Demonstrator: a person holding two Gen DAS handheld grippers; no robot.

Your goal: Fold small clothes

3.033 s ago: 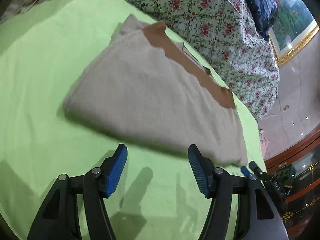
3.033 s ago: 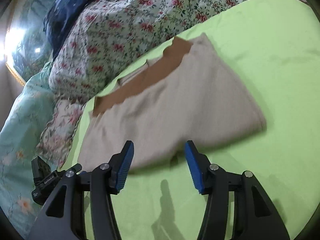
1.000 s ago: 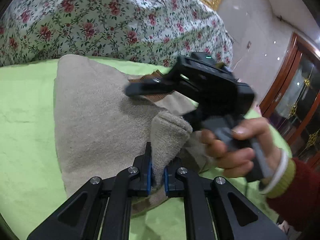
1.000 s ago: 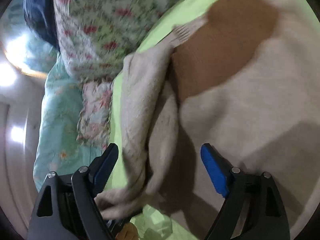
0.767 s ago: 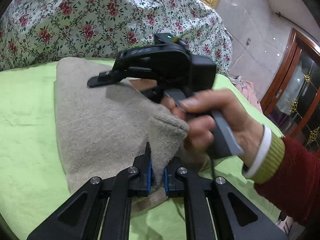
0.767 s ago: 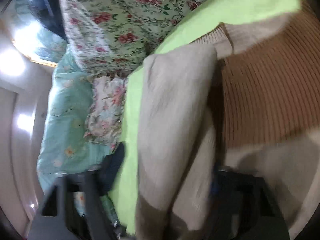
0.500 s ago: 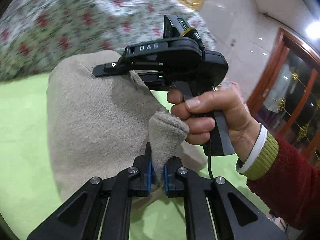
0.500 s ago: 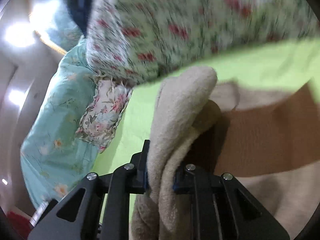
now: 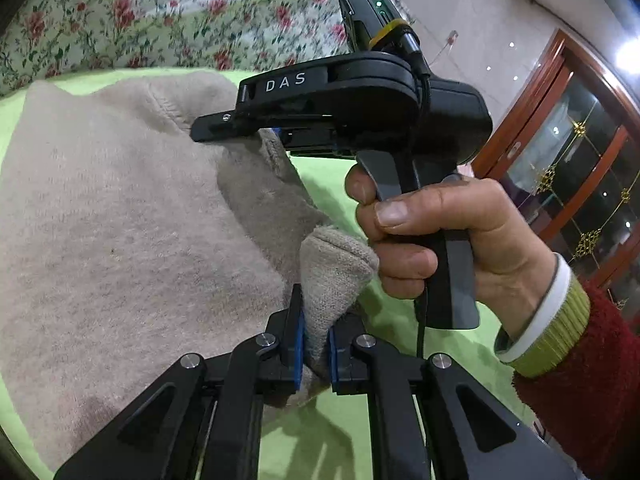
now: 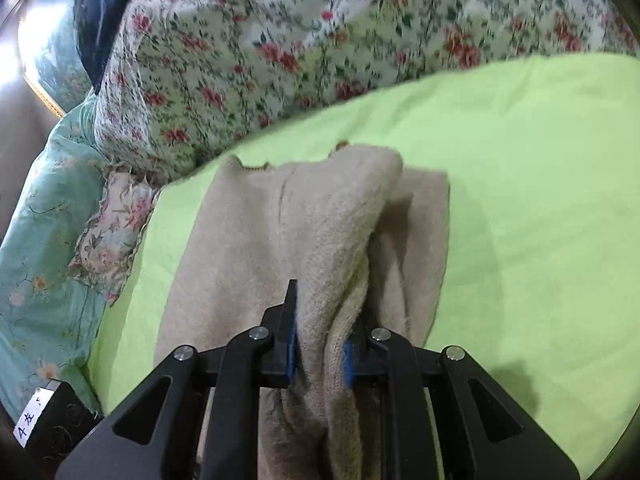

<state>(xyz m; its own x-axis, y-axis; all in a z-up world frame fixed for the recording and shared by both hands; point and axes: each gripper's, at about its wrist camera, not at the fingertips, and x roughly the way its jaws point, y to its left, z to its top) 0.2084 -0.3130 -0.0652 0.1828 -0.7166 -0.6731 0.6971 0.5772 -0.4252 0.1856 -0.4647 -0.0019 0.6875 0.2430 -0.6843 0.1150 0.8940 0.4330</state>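
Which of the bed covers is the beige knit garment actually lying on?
The plain lime-green sheet. The beige knit garment rests on it, while the rose-print quilt is bunched up behind, and the teal floral cover lies off to the side.

We see a bed covered by a lime-green sheet [image 10: 540, 168]. On it lies a beige knit garment [image 10: 256, 240], partly lifted off the sheet. A floral quilt [image 10: 280, 40] sits heaped along the sheet's far edge.
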